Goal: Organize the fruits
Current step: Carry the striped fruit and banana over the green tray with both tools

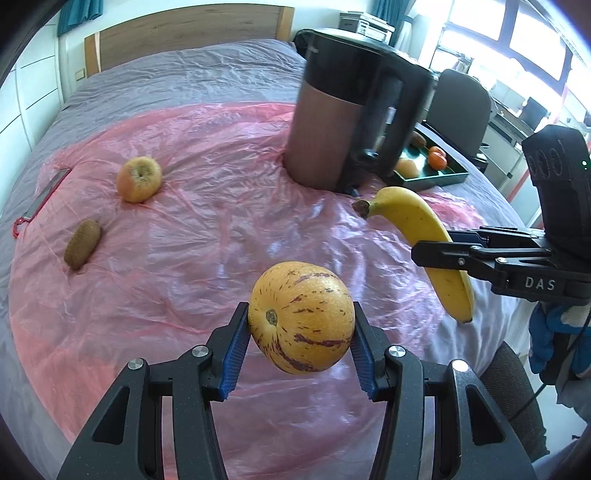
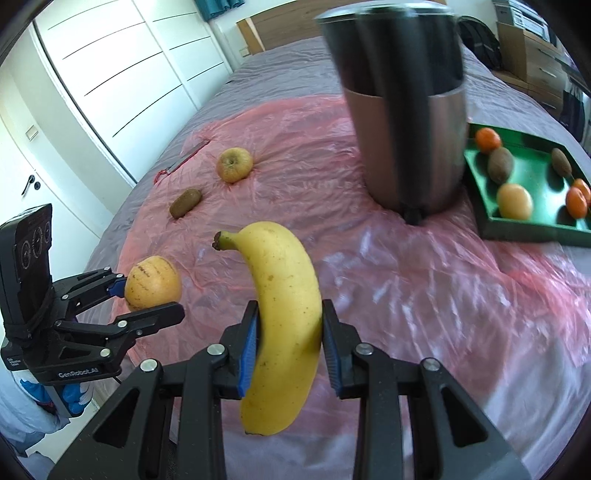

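Note:
My left gripper [image 1: 300, 319] is shut on a round yellow melon with purple streaks [image 1: 301, 315], held above the pink plastic sheet [image 1: 184, 288]. My right gripper [image 2: 290, 332] is shut on a yellow banana [image 2: 284, 306], stem pointing away; in the left wrist view the banana [image 1: 424, 229] hangs at the right. An apple [image 1: 139, 179] and a kiwi [image 1: 82, 243] lie on the sheet at the left. A green tray [image 2: 535, 230] at the right holds several fruits: tangerines, kiwis and a pale round fruit.
A tall metal jug with a black lid and handle [image 2: 406, 122] stands on the bed between the grippers and the tray. A flat dark object [image 1: 48, 192] lies at the sheet's left edge. White wardrobe doors and a wooden headboard [image 1: 184, 33] stand behind.

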### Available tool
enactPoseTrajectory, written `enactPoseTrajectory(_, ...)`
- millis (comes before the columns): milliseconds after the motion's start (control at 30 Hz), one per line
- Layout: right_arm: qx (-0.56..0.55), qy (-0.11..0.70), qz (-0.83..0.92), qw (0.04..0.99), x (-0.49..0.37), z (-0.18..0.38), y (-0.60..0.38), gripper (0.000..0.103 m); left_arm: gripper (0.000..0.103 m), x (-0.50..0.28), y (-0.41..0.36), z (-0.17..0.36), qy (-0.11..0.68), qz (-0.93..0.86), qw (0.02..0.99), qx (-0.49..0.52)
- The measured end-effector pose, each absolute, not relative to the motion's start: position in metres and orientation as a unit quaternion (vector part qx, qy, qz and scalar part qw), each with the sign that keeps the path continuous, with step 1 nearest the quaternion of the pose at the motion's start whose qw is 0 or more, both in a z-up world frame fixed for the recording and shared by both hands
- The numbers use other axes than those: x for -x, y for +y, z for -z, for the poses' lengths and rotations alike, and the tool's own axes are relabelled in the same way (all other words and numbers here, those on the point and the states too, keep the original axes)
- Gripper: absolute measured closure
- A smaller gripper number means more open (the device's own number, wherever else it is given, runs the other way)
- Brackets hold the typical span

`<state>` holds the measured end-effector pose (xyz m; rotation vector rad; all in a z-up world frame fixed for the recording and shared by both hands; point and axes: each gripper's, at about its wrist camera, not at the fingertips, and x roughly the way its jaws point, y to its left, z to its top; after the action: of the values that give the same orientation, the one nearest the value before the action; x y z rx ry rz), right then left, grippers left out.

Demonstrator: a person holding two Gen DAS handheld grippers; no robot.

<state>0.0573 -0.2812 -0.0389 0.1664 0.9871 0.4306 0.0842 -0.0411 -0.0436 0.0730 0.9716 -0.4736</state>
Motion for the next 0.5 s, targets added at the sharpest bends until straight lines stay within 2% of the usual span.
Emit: enactPoseTrajectory(500, -0.140, 0.444, -0.133, 0.875, -0.025, 0.041, -0.399, 0.080, 0.057, -0.071, -0.147, 0.026, 0.460, 0.287, 0.837, -0.074)
